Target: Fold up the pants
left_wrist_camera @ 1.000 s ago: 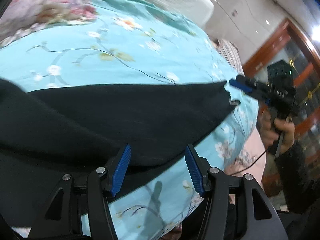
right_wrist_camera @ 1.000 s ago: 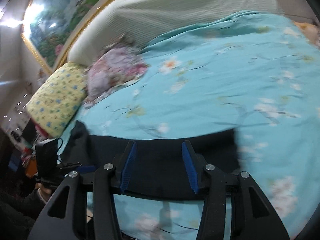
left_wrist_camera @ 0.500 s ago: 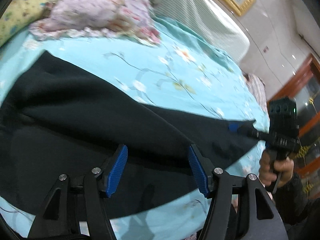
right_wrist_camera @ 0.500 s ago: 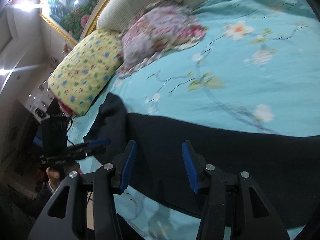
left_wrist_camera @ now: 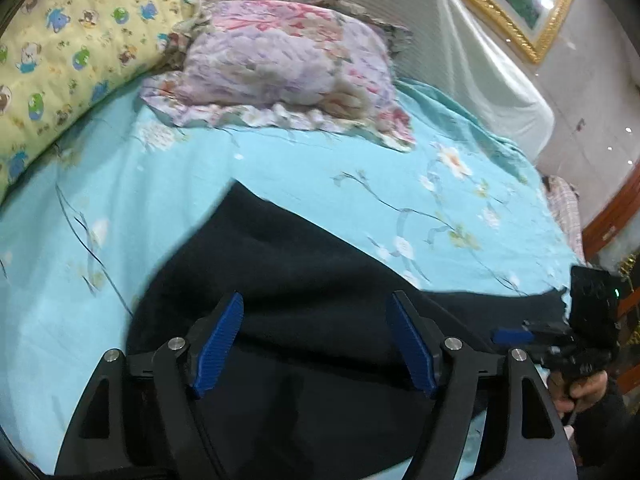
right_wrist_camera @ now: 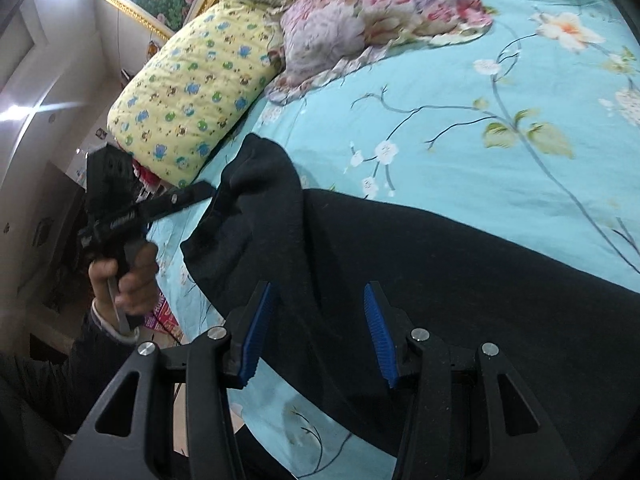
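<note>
One pair of black pants (left_wrist_camera: 304, 280) lies on one bed (left_wrist_camera: 132, 208) under a single turquoise floral sheet. Two pillows sit toward 12 o'clock: one yellow cartoon-print pillow (left_wrist_camera: 64, 40) and one pink floral pillow (left_wrist_camera: 288, 68). Two tools are counted: the left tool (left_wrist_camera: 316, 340) and the right tool (right_wrist_camera: 316, 332). One gold-framed painting (left_wrist_camera: 516, 0) hangs at 1 o'clock.

Gilt-framed painting (left_wrist_camera: 516, 4) above padded headboard (left_wrist_camera: 460, 60); wooden door frame (left_wrist_camera: 612, 220) right.

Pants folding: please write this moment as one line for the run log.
pants: black, flat on bed | left claw: open, over pants | right claw: open, over pants | fold: not done
</note>
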The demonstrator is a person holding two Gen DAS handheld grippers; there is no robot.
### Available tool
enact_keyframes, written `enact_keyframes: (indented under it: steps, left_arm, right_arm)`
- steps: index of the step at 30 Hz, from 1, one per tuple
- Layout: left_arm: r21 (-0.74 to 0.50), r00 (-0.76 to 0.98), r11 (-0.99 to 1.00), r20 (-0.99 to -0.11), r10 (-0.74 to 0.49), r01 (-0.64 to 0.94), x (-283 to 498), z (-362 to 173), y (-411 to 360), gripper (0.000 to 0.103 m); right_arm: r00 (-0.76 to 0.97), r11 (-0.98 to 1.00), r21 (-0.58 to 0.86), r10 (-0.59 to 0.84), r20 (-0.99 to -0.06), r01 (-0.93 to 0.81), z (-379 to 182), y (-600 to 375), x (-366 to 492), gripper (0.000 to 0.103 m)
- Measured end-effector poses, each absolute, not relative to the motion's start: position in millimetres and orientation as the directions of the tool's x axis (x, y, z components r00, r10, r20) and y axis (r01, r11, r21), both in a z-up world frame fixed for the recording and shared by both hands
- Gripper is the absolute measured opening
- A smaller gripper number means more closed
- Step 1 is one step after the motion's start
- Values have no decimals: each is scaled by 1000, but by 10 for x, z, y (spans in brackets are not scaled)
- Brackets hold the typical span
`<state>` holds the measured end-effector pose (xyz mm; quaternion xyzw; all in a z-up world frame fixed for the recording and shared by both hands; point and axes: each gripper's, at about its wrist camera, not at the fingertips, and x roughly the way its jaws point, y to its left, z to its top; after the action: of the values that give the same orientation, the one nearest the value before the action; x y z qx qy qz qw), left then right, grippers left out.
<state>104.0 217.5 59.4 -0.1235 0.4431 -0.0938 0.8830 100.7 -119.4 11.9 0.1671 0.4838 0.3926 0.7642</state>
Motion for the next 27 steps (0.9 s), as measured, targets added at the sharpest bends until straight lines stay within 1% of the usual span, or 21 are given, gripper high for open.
enact_keyframes:
  steps: [3, 7, 10, 15, 16, 17, 19, 20, 21, 23, 24, 25, 27]
  left_arm:
    - [-297, 581, 952, -763, -282, 72, 1214, 618, 2309, 78]
    - [-288, 529, 953, -795, -295, 97, 1566, 573, 2498, 78]
    - [-323, 449, 938, -824, -346, 129, 1858, 434, 2584, 78]
    - [-341, 352, 930, -860, -369, 140, 2160, 186, 2596, 77]
    - [-350, 337, 926, -862, -378, 145, 2196, 139, 2585, 72]
    - [-354, 330, 922, -861, -387, 157, 2196, 123, 2559, 59]
    - [-342, 319, 919, -864, -389, 194, 2173, 115, 2480, 40]
    - [-322, 327, 924, -867, -375, 205, 2148, 123, 2443, 31]
    - [-303, 340, 927, -867, -364, 221, 2112, 149, 2411, 28]
    - [-296, 363, 926, -857, -366, 234, 2030, 222, 2391, 19]
    - [-285, 383, 929, -851, -359, 238, 1967, 279, 2384, 17]
    - [-275, 401, 931, -845, -354, 242, 1904, 338, 2377, 15]
    - [-264, 439, 933, -828, -349, 244, 1770, 465, 2379, 13]
  right_arm:
    - [196, 629, 634, 762, -617, -450, 91, -1097, 1035, 49]
    - [170, 620, 625, 761, -626, -474, 92, -965, 1073, 49]
    - [155, 616, 617, 758, -633, -491, 97, -876, 1113, 49]
    - [130, 606, 603, 753, -645, -518, 71, -704, 1175, 49]
    - [126, 607, 599, 750, -650, -522, 58, -665, 1189, 49]
    - [125, 608, 597, 748, -652, -524, 47, -644, 1194, 49]
    - [123, 613, 588, 740, -661, -528, 21, -591, 1209, 48]
    - [122, 612, 585, 739, -663, -532, 13, -574, 1214, 42]
    - [120, 607, 581, 740, -661, -542, 13, -554, 1210, 28]
    - [125, 609, 562, 732, -670, -559, 23, -528, 1195, 15]
    - [130, 611, 554, 730, -671, -566, 36, -523, 1185, 10]
    - [144, 615, 538, 725, -674, -577, 59, -519, 1168, 8]
    - [175, 620, 516, 723, -669, -591, 116, -528, 1136, 7]
